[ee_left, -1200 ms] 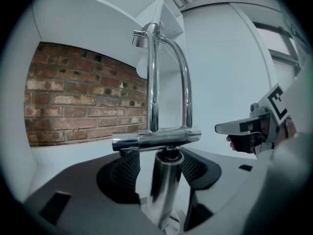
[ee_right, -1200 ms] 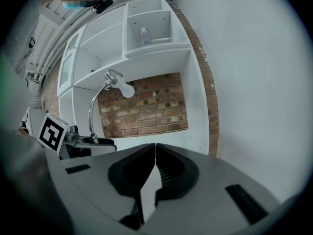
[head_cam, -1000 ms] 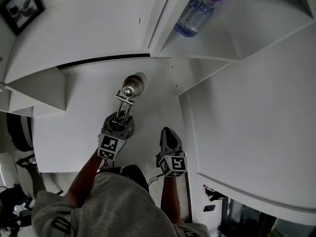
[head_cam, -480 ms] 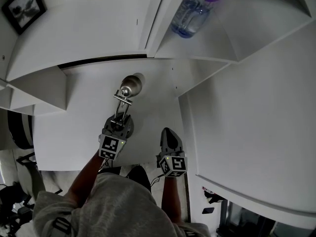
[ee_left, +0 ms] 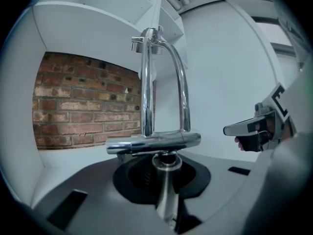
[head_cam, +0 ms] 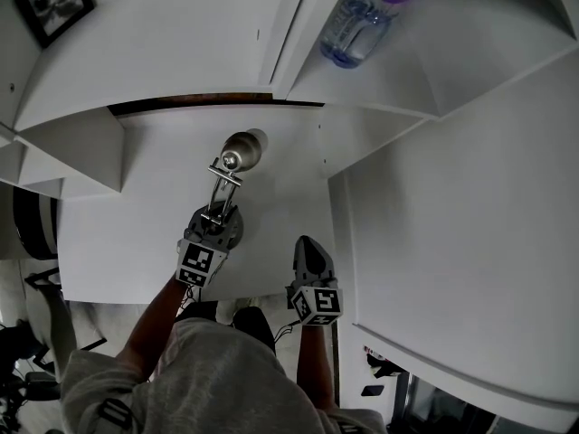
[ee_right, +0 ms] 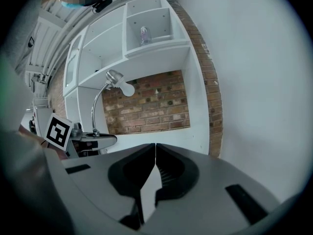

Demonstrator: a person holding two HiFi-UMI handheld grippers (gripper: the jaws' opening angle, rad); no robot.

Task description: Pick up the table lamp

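Table lamp (head_cam: 224, 186): chrome unit with an arched arm, standing left of centre on the white bench (head_cam: 118, 242), in front of a brick wall (ee_left: 83, 102). Its round base lies beneath the claw tips.

Left claw (head_cam: 217, 226): jaws have just been closing and now pinch the lamp's upright lower post, directly below the horizontal chrome crossbar.

Right claw (head_cam: 312, 253): positioned right of the lamp and apart from it. Jaws are pressed together with nothing between them.

Water bottle (head_cam: 357, 16): clear, located in a shelf compartment at the upper right.
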